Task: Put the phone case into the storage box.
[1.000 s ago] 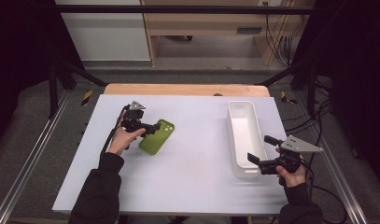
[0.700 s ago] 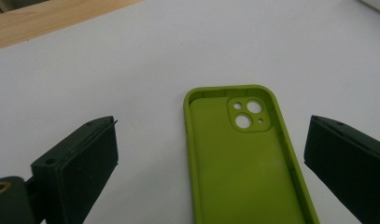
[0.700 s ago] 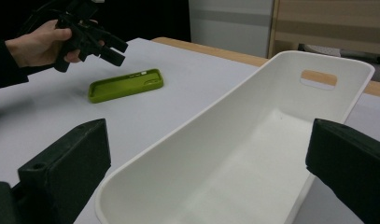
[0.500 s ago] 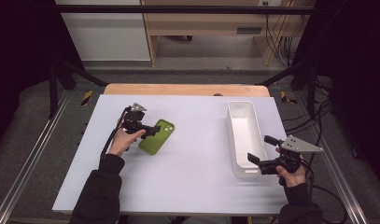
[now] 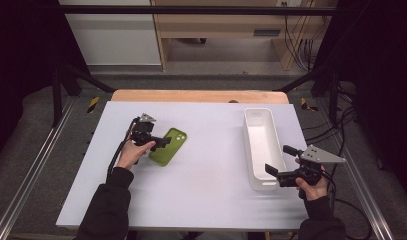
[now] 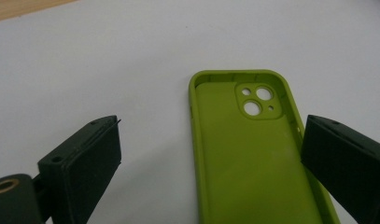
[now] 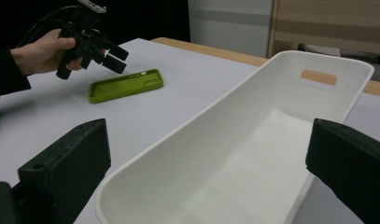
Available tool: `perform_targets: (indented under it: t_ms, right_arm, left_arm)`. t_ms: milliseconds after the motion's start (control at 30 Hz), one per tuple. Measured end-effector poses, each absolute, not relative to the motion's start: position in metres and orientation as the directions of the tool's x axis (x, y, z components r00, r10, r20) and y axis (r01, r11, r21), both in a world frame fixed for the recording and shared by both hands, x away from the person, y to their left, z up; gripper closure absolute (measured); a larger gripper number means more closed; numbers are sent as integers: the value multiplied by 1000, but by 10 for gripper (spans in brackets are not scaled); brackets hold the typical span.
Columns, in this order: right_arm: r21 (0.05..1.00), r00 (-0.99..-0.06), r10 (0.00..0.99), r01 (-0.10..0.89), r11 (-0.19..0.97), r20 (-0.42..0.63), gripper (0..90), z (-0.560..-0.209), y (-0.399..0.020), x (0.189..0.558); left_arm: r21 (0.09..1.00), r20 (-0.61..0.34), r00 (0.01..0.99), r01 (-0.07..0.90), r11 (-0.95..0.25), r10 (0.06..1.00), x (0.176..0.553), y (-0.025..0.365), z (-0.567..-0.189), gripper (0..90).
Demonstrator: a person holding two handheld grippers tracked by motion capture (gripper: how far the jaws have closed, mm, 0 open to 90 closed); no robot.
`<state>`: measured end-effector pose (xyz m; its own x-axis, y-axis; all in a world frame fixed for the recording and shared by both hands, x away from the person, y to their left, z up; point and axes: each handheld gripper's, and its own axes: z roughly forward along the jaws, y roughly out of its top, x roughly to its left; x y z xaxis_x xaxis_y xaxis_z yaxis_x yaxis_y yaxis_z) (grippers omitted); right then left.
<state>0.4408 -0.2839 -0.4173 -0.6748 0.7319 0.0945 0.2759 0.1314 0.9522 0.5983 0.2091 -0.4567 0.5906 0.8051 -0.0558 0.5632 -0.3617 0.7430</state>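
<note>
High view: we've got the left gripper (image 5: 161,141) over the near-left edge of the green phone case (image 5: 168,146), which lies flat on the white table (image 5: 206,200), left of centre. Our guess is we're lining up for a pick, w/ the white bin (image 5: 261,147) well apart on the right as the likely drop spot. The right gripper (image 5: 278,161) sits at the bin's near end, jaws spread; looks like it's there to steady the bin or just wait, not touching anything we can confirm.

Left gripper view: left gripper (image 6: 211,154) is released, jaws wide apart. The phone case (image 6: 253,154) lies between them but off to the right side: the right jaw is at or just over the case's long edge, the left jaw stands well clear over bare table. So no grip yet; approx. aligned to close across the case's width, needs a shift to centre. Case itself: lime-green, soft-looking, open side up so we see the inner face, raised rim all round, rounded corners, camera cutout w/ two big holes and two small ones at the far end.

Right gripper view: right gripper (image 7: 211,172) also released, a jaw on either side of the bin (image 7: 253,154) near end. Bin is empty, long, w/ a slot handle in the far wall. Beyond it, the case (image 7: 127,85) lies flat and the left gripper (image 7: 113,57) hovers just above its far end.
</note>
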Motion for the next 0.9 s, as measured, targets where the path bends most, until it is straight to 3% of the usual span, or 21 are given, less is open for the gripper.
perform_targets:
  t_ms: [467,833,900]
  right_arm:
    - [953,-675,731,275,130,95,4,-417,-284,441]
    - [952,-676,731,275,130,95,3,-417,-284,440]
    - [953,-676,731,275,130,95,3,-417,-284,441]
  left_arm:
    - [708,-26,584,583,-397,811,600,205,-464,96]
    - [709,-21,568,589,-389,823,598,207,-467,215]
    - [712,-23,561,590,-380,828,596,209,-469,269]
